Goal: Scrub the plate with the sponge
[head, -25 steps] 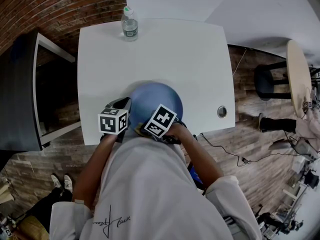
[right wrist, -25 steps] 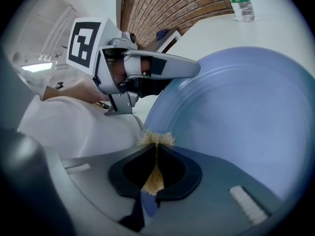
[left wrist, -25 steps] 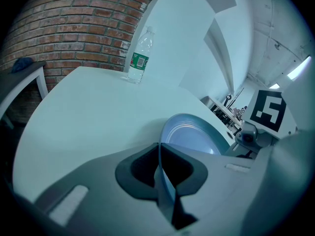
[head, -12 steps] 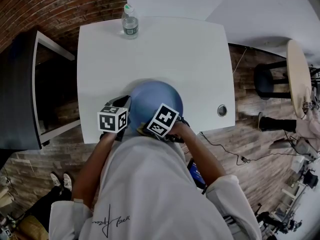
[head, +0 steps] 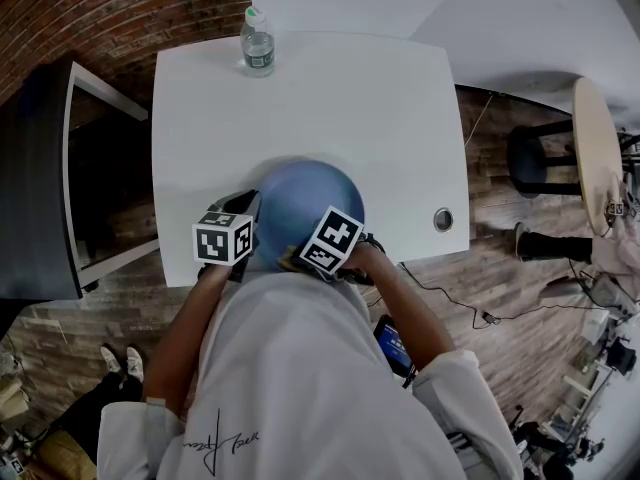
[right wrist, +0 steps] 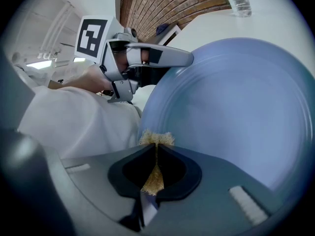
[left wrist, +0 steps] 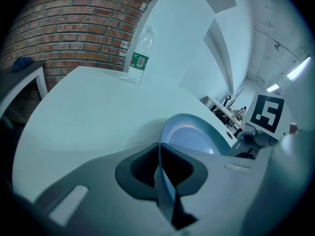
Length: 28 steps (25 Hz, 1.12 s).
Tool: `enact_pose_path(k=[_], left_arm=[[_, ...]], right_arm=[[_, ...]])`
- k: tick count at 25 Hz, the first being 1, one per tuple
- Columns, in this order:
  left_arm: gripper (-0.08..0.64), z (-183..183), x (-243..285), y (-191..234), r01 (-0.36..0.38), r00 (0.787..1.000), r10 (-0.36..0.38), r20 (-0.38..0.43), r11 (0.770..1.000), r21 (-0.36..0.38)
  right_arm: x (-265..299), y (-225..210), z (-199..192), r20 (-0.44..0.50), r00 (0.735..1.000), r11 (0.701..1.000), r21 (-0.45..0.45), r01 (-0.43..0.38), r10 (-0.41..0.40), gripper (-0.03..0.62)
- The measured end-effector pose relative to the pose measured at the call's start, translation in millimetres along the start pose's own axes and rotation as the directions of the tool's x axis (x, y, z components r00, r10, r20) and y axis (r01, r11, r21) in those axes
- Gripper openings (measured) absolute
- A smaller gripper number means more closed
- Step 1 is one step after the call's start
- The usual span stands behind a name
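A blue plate (head: pixel 305 203) lies near the front edge of the white table (head: pixel 320 98); it also fills the right gripper view (right wrist: pixel 236 107) and shows in the left gripper view (left wrist: pixel 192 139). My left gripper (left wrist: pixel 160 154) is shut on the plate's left rim, which runs edge-on between its jaws. My right gripper (right wrist: pixel 156 149) is shut on a thin yellow sponge (right wrist: pixel 156 139), whose frayed tip rests against the plate's near rim. In the head view both marker cubes sit at the plate's near edge, left (head: pixel 223 239) and right (head: pixel 333 238).
A clear water bottle (head: pixel 257 43) with a green label stands at the table's far left edge, also seen as the bottle (left wrist: pixel 139 58). A cable hole (head: pixel 443 220) is at the table's right. A dark side table (head: pixel 45 178) stands left, before a brick wall.
The right gripper's cube has shifted slightly to the right along the plate's near rim. The left gripper and the plate have stayed put.
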<state>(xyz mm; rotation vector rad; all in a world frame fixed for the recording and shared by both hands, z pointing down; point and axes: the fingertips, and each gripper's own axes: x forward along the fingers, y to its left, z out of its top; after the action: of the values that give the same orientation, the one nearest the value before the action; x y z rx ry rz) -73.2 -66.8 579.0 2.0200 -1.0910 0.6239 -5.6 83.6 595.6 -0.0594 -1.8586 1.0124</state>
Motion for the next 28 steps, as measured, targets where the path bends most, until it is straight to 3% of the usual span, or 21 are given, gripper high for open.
enact_pose_path(k=[28], left_arm=[[0.028,0,-1,-1,0.004,1.000,-0.004,0.003,1.000,-0.006]], right_arm=[[-19,-14,-23,-0.080,0.994,0.996,-0.031,0.078,-0.080,0.025]])
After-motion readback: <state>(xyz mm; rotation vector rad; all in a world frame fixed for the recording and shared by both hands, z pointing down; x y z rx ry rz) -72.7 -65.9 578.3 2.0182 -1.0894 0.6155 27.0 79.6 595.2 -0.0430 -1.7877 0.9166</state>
